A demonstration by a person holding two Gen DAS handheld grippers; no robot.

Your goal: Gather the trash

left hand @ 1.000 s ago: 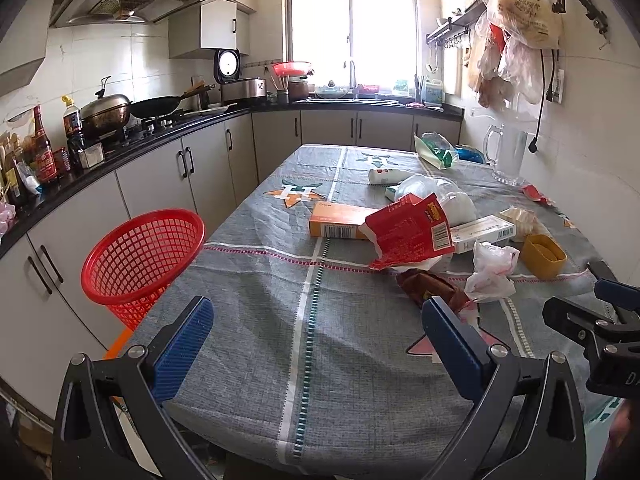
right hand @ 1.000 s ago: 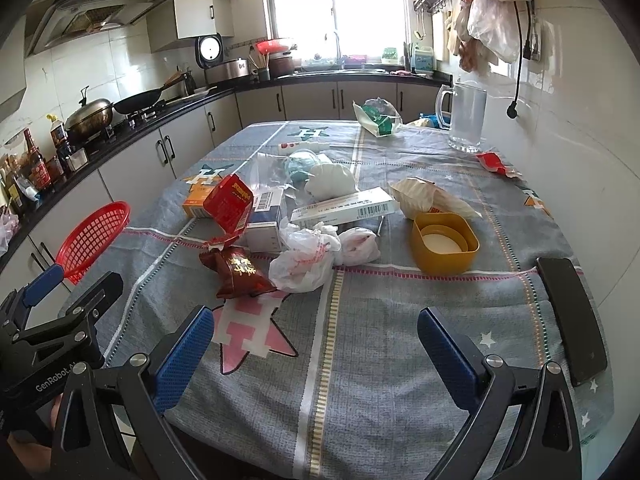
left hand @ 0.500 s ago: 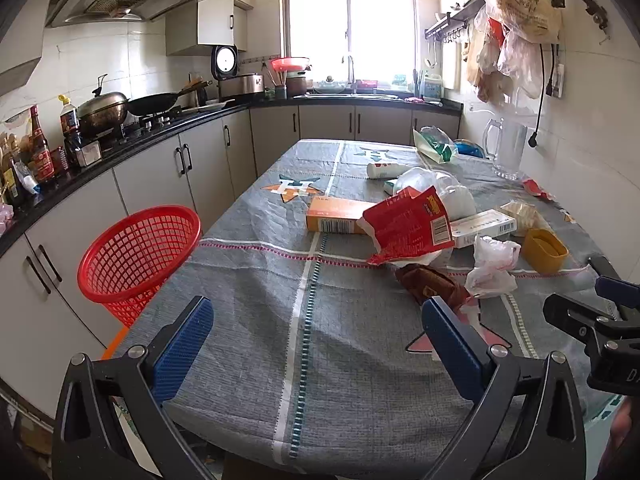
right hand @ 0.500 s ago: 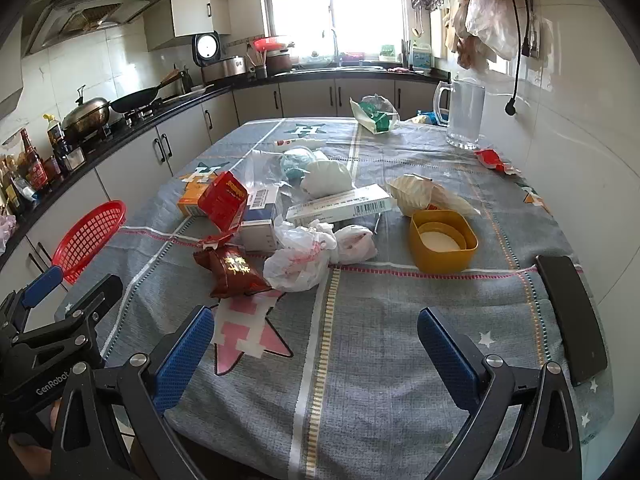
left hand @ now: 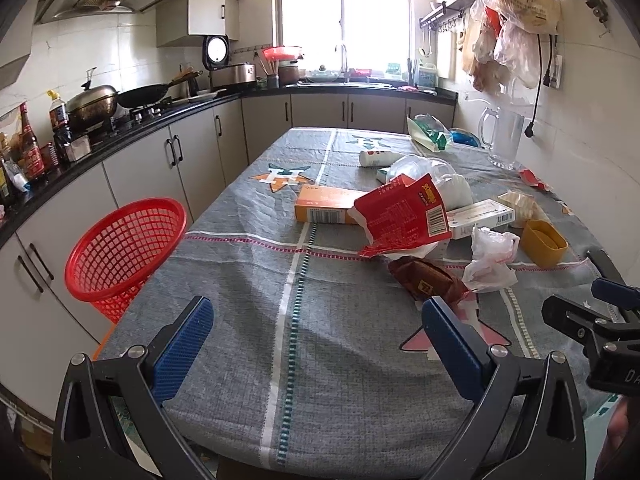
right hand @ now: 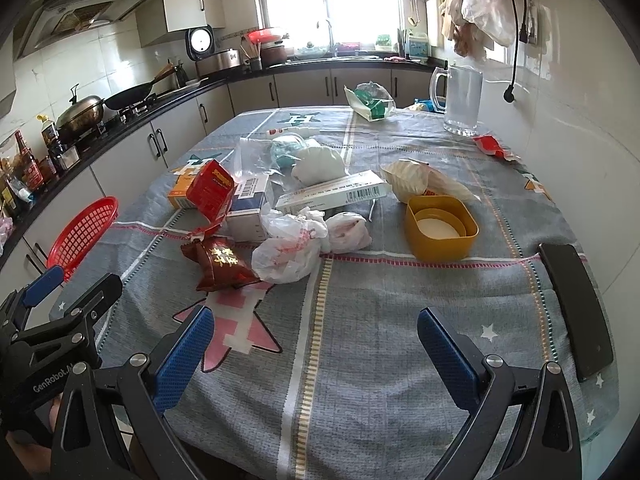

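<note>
The left tongs are spread wide and released, holding nothing and touching nothing, poised over bare grey cloth at the near end of the worktop. The right tongs are spread just as wide, also empty, above the pink star print near the same edge.

The trash sits in a loose heap around the middle of the worktop. Taking the yellow tub as the mark: a crumpled white plastic bag lies to its left, and a dark red snack wrapper lies further left, touching that bag. Behind the bag are a torn red carton, an orange box and a long white box. A black phone lies to the tub's right along the worktop's edge by the wall.

A red basket stands off the worktop's left edge, well apart from the tub, beside the cabinets. The cloth between both tongs and the heap is open.
</note>
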